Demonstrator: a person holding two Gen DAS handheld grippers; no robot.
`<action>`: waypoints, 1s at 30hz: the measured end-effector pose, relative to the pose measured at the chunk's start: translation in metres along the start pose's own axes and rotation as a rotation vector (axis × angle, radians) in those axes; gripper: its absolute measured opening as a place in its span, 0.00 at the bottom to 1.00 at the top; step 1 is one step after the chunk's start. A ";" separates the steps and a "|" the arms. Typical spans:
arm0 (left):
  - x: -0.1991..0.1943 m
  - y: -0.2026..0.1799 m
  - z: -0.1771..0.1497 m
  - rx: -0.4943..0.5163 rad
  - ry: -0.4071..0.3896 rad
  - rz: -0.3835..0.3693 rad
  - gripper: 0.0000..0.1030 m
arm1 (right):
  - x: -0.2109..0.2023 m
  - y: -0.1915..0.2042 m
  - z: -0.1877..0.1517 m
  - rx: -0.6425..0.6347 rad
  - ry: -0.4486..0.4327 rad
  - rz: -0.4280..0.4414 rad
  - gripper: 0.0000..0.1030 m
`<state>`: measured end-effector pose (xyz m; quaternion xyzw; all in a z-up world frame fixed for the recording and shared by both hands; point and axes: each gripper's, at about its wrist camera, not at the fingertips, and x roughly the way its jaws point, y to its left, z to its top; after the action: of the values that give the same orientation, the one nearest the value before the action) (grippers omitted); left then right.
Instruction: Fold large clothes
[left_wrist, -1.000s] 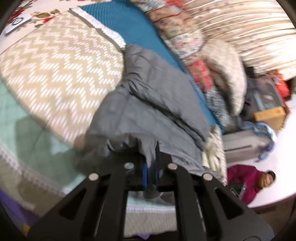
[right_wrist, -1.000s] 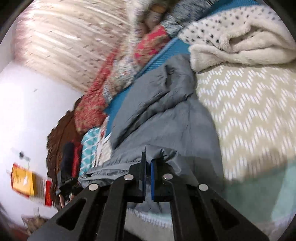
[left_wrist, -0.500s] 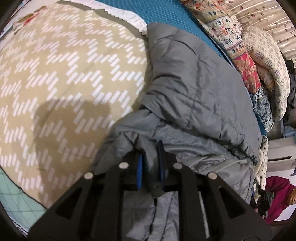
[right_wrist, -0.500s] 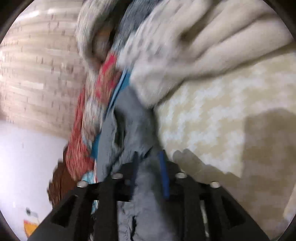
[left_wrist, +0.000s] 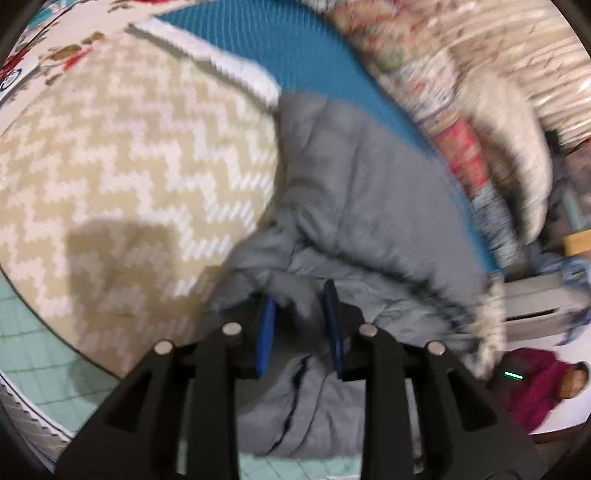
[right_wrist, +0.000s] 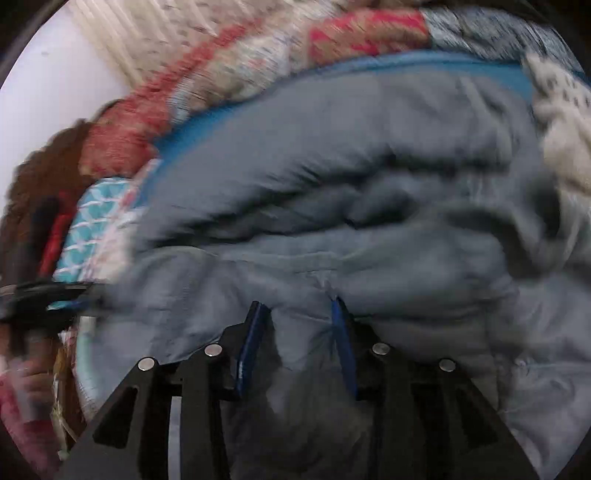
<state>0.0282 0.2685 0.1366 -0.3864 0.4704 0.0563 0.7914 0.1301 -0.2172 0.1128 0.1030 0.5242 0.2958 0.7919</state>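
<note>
Domestic bedroom: a bed carries a beige chevron bedspread (left_wrist: 122, 155) over a teal sheet (left_wrist: 295, 48), with floral pillows (left_wrist: 454, 147) (stacked along the far edge) against a striped wall (left_wrist: 524, 48).

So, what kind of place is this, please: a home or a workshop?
Most likely a home bedroom. A grey garment lies on a bed with a beige zigzag cover, patterned pillows are heaped along its far side, and household clutter stands beyond them.
</note>
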 end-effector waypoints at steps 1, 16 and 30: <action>-0.018 0.005 0.001 0.004 -0.048 0.022 0.24 | 0.006 -0.007 0.000 0.035 0.010 0.014 0.44; 0.081 -0.094 -0.054 0.431 0.014 0.156 0.24 | -0.084 -0.054 0.003 0.129 -0.162 -0.040 0.45; 0.028 -0.097 -0.090 0.394 -0.089 0.170 0.40 | -0.178 -0.057 -0.098 0.093 -0.195 -0.007 0.45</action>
<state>0.0248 0.1333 0.1454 -0.1803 0.4677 0.0466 0.8641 0.0141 -0.3803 0.1801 0.1662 0.4583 0.2571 0.8344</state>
